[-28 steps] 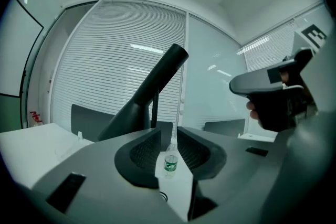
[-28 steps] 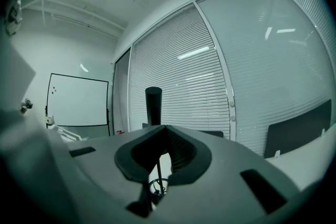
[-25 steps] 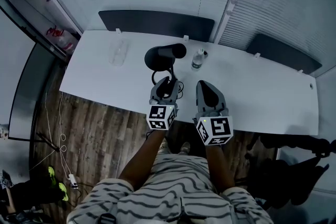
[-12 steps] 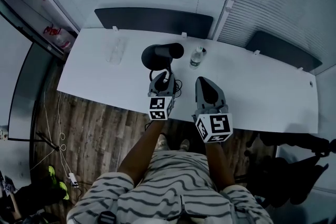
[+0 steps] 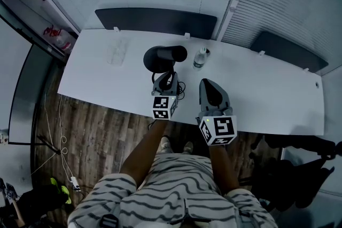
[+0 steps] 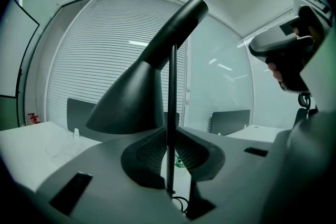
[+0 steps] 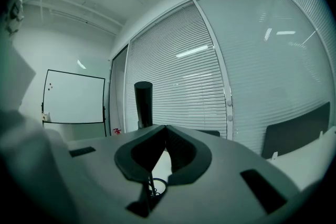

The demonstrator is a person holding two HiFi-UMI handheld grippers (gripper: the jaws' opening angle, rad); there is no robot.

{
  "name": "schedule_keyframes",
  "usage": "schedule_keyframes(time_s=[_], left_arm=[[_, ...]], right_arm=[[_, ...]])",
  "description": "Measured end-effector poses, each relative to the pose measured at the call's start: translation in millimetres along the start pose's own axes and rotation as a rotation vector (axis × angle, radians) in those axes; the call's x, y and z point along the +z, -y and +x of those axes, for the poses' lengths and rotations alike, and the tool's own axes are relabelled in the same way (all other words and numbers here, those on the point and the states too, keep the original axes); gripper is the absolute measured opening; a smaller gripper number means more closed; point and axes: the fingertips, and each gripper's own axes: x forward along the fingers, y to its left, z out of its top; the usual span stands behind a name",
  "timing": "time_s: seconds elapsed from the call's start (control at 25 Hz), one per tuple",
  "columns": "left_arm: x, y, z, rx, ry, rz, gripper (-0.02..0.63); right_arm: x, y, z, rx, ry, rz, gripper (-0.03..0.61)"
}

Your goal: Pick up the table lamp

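The black table lamp [image 5: 163, 56] stands on the white table [image 5: 267, 99], its cone shade [image 6: 134, 99] tilted and its thin upright stem [image 6: 171, 86] rising behind it. My left gripper [image 5: 165, 79] reaches level at the stem. In the left gripper view the stem runs between the jaws of my left gripper [image 6: 171, 132], which are closing around it, with a slit of light still showing beside the stem. My right gripper [image 5: 210, 86] hovers just right of the lamp, shut and empty; in its own view the jaws of the right gripper [image 7: 165, 127] meet at the tips.
A small water bottle [image 5: 200, 59] stands just right of the lamp. A clear plastic item [image 5: 117, 53] lies at the table's left. The lamp's coiled cable [image 5: 182, 89] rests near the front edge. Two dark chair backs [image 5: 155, 21] stand behind the table against the blinds.
My left gripper moved forward and lower onto the lamp's stem, and its jaws narrowed around it. The right gripper stayed in place.
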Motion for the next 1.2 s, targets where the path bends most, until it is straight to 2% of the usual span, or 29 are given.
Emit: schedule_keyframes(time_s=[0.04,0.32,0.56,1.04,1.2], left_arm=[[0.5,0.7,0.6,-0.002,0.003,0.009,0.048],[0.2,0.9,1.6,-0.008,0.018,0.035,0.041],[0.4,-3.3,4.0,0.005,-0.009,0.047,0.04],[23.5,-17.0,0.6,0.033,-0.019,-0.039,0.038],[37.0,-13.3,-6.2,0.032,-0.007,-0.038,0.039]], right_arm=[[0.3,0.4,0.1,-0.001,0.0,0.0,0.011],[-3.9,2.6,2.6,-0.009,-0.012,0.001,0.012],[-11.6,1.9,6.1,-0.009,-0.027,0.001,0.012],[-22.3,3.8,11.4,0.01,-0.046,0.022,0.012],[-18.3,3.2,14.7,0.012,-0.037,0.022,0.012]])
